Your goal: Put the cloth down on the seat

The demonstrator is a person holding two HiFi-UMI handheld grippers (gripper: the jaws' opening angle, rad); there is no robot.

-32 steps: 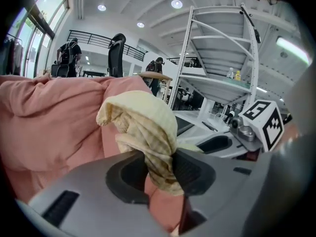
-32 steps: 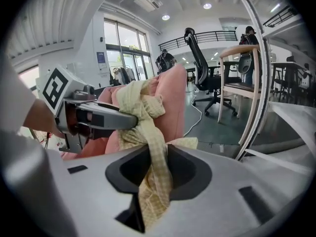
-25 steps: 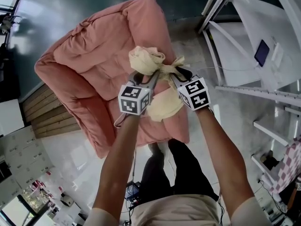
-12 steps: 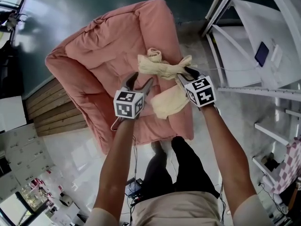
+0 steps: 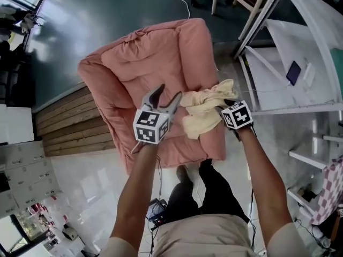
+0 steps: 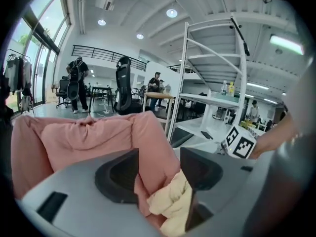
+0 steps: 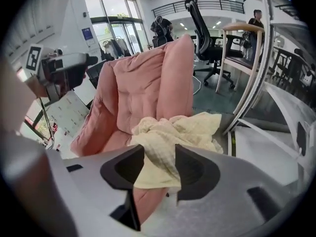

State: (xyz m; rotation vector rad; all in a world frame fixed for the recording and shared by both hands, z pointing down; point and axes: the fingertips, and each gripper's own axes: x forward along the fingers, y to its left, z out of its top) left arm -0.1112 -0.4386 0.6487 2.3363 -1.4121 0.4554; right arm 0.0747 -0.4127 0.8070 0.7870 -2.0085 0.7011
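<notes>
Fingers apart on both grippers; cloth (image 5: 206, 103) bunched at the right side of the seat (image 5: 185, 146).
On the left gripper (image 5: 169, 91) the fingers (image 6: 118, 174) have just opened wide and hold nothing. On the right gripper (image 7: 159, 162) they have just been opening, with the yellow cloth draped loosely between them, not pinched as far as I can judge. Whether it fully rests on the pink armchair (image 5: 142, 58) I cannot tell. The release looks nearly done; what remains is drawing the right fingers clear. Count: two grippers, one cloth, one armchair, one white rack (image 5: 300, 79) far right.
</notes>
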